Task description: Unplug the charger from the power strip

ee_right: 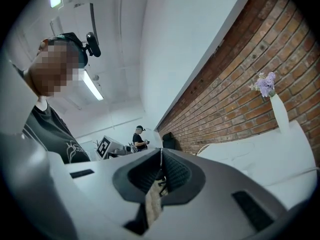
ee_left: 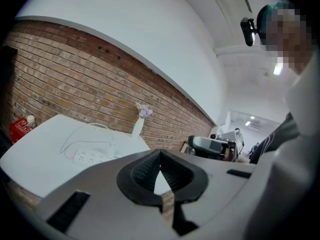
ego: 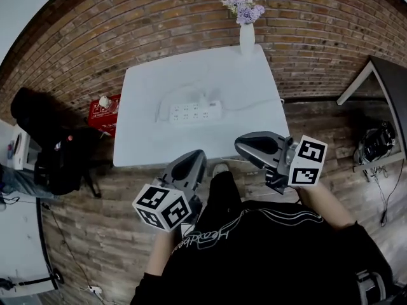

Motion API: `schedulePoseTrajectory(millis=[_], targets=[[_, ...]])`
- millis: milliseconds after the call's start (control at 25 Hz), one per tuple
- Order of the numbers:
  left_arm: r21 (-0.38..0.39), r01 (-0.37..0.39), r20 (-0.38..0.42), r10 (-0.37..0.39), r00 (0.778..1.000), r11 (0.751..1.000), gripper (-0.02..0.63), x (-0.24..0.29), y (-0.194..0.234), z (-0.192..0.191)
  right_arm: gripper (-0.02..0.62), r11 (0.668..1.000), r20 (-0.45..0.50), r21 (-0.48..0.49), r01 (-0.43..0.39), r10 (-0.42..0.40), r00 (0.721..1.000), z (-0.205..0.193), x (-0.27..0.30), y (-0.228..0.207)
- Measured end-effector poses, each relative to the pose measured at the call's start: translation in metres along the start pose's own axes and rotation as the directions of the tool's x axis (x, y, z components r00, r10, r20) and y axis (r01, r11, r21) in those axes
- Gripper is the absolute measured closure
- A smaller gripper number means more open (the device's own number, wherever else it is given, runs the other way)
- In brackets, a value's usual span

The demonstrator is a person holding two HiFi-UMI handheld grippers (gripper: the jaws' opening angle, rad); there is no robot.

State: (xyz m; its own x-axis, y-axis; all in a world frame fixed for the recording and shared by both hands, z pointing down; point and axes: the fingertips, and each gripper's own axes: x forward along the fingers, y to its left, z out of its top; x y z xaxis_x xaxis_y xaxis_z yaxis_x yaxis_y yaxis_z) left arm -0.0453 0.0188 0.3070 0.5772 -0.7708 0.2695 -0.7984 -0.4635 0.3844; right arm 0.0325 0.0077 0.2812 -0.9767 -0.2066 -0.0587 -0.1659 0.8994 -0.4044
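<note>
A white power strip (ego: 194,112) lies in the middle of the white table (ego: 146,148), with a small white charger (ego: 205,101) standing in it near its right end and a white cable (ego: 164,101) looping to the left. In the left gripper view the strip (ee_left: 91,156) lies far ahead on the left. My left gripper (ego: 196,154) (ee_left: 160,153) hovers at the table's near edge, shut and empty. The right gripper (ego: 240,143) (ee_right: 161,151) is beside it to the right, also shut with nothing in it. Both are well short of the strip.
A white vase of purple flowers (ego: 247,35) stands at the table's far edge against the brick wall (ego: 159,24). A red crate (ego: 105,112) and a black bag (ego: 54,151) sit on the floor to the left, and a dark table (ego: 389,84) is on the right.
</note>
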Motion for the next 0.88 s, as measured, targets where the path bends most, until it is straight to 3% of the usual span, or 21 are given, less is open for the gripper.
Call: schedulePoseTrajectory(millis=[440,680,880], targets=[[-0.042,-0.005,-0.100,0.000,0.995,0.999,0.604,0.064,0.085,0.004,0.597,0.993,-0.031,0.066,0.098,-0.096,0.995,-0.008,0.034,-0.083],[-0.072,-0.055,-0.170,0.042,0.985,0.996,0.604,0.092,0.142,-0.008,0.597,0.983,-0.057,0.122,0.139,-0.132,0.990,-0.018,0.053,-0.131],[0.013,-0.112,-0.244,0.112,0.963,0.994,0.604,0.109,0.185,-0.024,0.597,0.974,-0.074,0.151,0.169,-0.160,0.984,-0.028,0.068,-0.169]])
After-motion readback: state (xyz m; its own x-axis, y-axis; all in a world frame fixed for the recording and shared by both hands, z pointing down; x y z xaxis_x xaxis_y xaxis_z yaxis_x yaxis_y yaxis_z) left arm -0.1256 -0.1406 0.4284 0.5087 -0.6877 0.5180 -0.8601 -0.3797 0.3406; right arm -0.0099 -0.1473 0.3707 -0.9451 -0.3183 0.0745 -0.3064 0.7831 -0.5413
